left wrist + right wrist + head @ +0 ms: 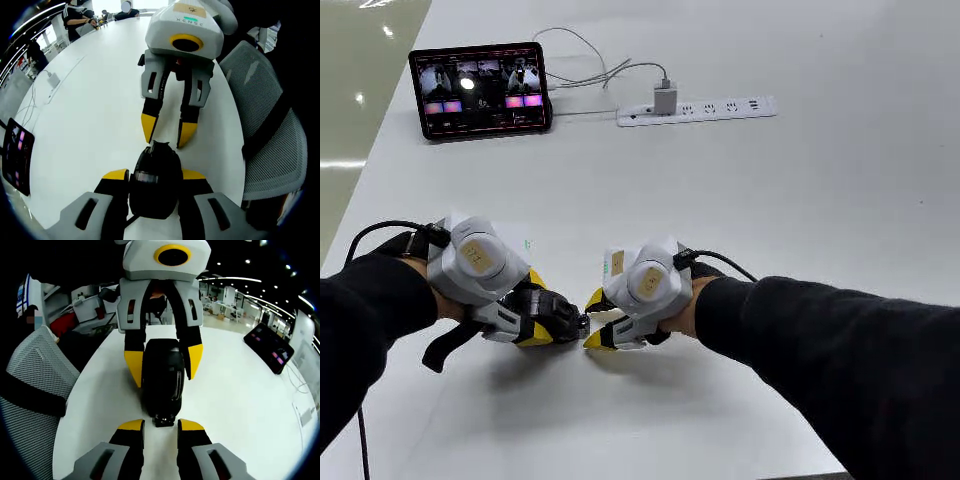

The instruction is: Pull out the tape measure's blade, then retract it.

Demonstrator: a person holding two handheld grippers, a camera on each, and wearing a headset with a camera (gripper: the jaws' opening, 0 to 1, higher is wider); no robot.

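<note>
Left claw (pixel 153 174) pinching the black tape measure (pixel 152 192) by its sides, near front edge of white surface (pixel 770 200), right claw (pixel 161 425) facing it, narrowly spread either side of blade tab (pixel 161 419).

Left gripper (pixel 542 310) clamped, right gripper (pixel 592 320) parted, tips facing close together.

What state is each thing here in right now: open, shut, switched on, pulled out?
tape measure: blade fully in, nothing pulled out.
left gripper: shut on the tape measure.
right gripper: open, jaws either side of the tape measure's tip, not gripping it.
tablet: screen lit.
charger: plugged into the power strip.
</note>
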